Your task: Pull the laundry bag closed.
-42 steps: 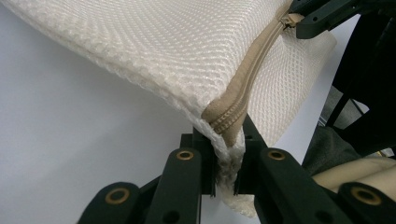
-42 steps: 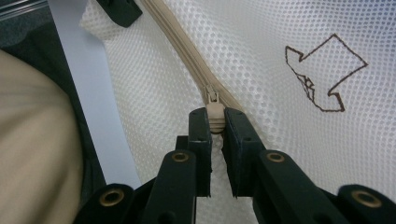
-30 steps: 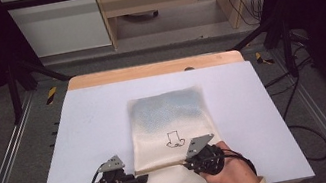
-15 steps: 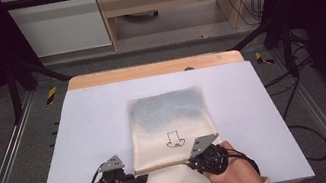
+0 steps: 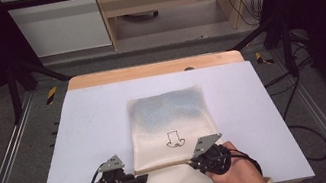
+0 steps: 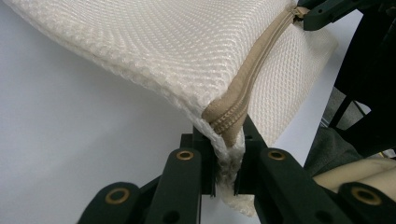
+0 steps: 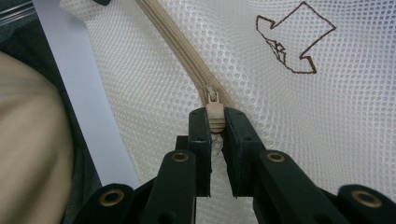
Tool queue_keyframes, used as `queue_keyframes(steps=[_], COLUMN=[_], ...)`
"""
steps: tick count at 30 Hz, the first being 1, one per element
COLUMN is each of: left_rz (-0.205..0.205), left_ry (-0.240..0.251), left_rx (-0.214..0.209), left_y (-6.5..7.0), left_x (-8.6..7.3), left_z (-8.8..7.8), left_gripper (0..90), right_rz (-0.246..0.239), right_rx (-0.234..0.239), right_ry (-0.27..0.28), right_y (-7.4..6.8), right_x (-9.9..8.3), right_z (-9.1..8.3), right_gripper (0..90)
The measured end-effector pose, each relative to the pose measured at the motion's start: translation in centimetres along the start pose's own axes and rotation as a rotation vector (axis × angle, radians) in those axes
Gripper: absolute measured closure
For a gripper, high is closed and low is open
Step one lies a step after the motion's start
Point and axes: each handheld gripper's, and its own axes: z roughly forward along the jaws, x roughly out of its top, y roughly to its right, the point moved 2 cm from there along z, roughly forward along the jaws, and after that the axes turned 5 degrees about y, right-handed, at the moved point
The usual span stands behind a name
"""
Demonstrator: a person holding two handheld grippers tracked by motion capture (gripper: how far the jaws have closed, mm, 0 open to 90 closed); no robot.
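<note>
Barely shifting since before: right gripper [image 7: 216,122] pinching zipper pull [image 7: 214,112], left gripper [image 6: 229,147] clamping mesh bag [image 5: 170,115] corner.

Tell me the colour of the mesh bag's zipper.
Tan zipper on the cream mesh bag, clearest in the right gripper view.
</note>
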Motion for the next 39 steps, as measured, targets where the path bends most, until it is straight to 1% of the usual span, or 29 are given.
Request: queue_keyframes(steps=[39], left_rz=[0.002], left_ry=[-0.002], left_rx=[-0.002], left_y=[0.01], left_x=[0.02], left_z=[-0.02], left_gripper=[82.4], right_rz=[0.005], right_rx=[0.012], right_ry=[-0.007], right_y=[-0.01], right_x=[-0.16], right_z=[-0.01], right_gripper=[82.0])
